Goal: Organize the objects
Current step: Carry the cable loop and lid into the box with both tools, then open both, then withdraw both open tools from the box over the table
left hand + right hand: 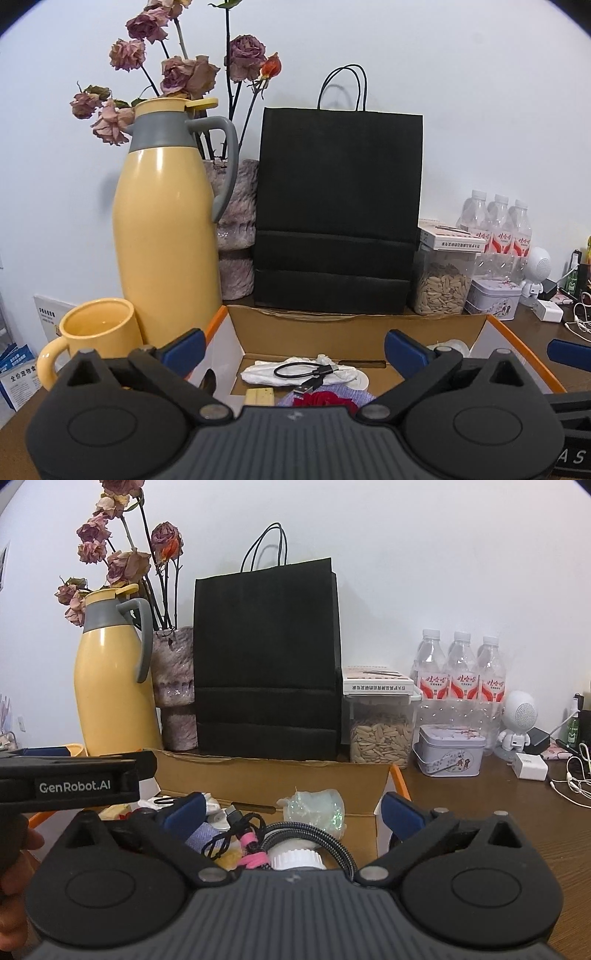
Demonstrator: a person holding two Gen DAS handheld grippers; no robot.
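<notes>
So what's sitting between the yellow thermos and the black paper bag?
A pinkish textured vase of dried roses stands between thermos and bag, in both wrist views.

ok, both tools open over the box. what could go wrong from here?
1. The cables in the cardboard box are tangled: lifting the braided cable with the right tool may drag the black cable and pink tie along.
2. The left tool sits close to the yellow mug and thermos; a leftward swing could knock them.
3. The tools work side by side and may collide.
</notes>
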